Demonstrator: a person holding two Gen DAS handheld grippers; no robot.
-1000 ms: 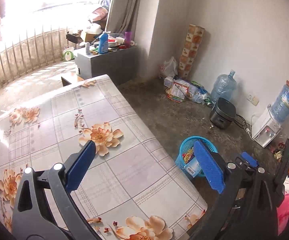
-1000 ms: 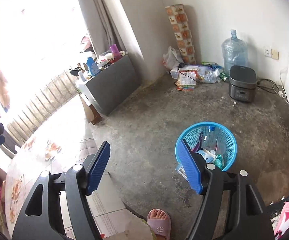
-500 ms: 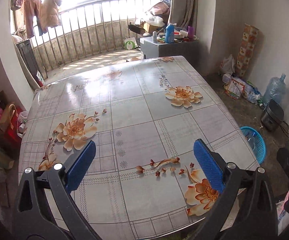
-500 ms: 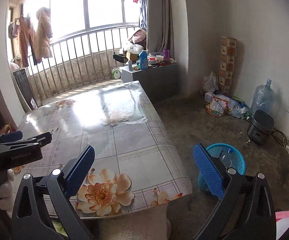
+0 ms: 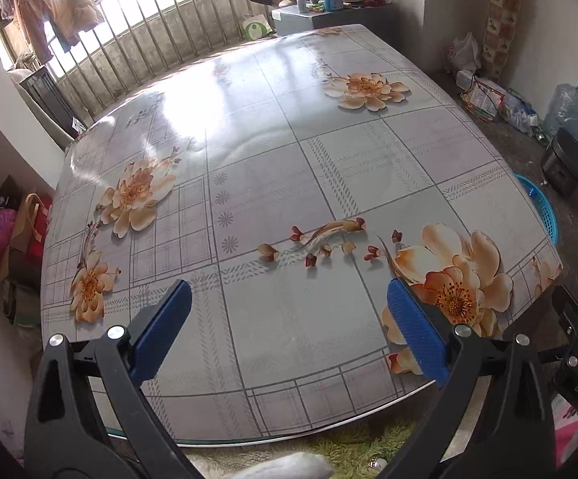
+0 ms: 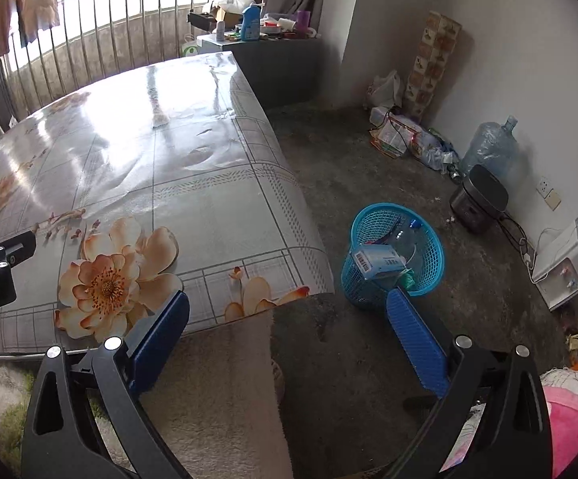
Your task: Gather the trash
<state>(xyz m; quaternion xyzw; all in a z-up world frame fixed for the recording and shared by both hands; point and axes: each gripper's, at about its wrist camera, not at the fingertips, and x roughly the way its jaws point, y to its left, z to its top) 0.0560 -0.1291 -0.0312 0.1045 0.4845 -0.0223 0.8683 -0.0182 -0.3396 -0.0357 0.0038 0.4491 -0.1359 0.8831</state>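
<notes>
A blue plastic basket (image 6: 428,267) stands on the concrete floor right of the table; it holds a white box with a barcode (image 6: 374,261), a clear bottle and other scraps. Its rim also shows past the table edge in the left wrist view (image 5: 546,215). My left gripper (image 5: 289,331) is open and empty, over the near part of the flowered table (image 5: 289,167). My right gripper (image 6: 287,339) is open and empty, off the table's near right corner (image 6: 209,215), above the floor.
A black rice cooker (image 6: 478,201), a water jug (image 6: 488,145) and a pile of bags and packets (image 6: 404,137) line the right wall. A grey cabinet with bottles (image 6: 265,48) stands behind the table. A white appliance (image 6: 564,267) sits at far right.
Both grippers have pulled back from over the basket to the near side of the table. The left now looks across the tabletop; the right looks at the table corner and the basket.
</notes>
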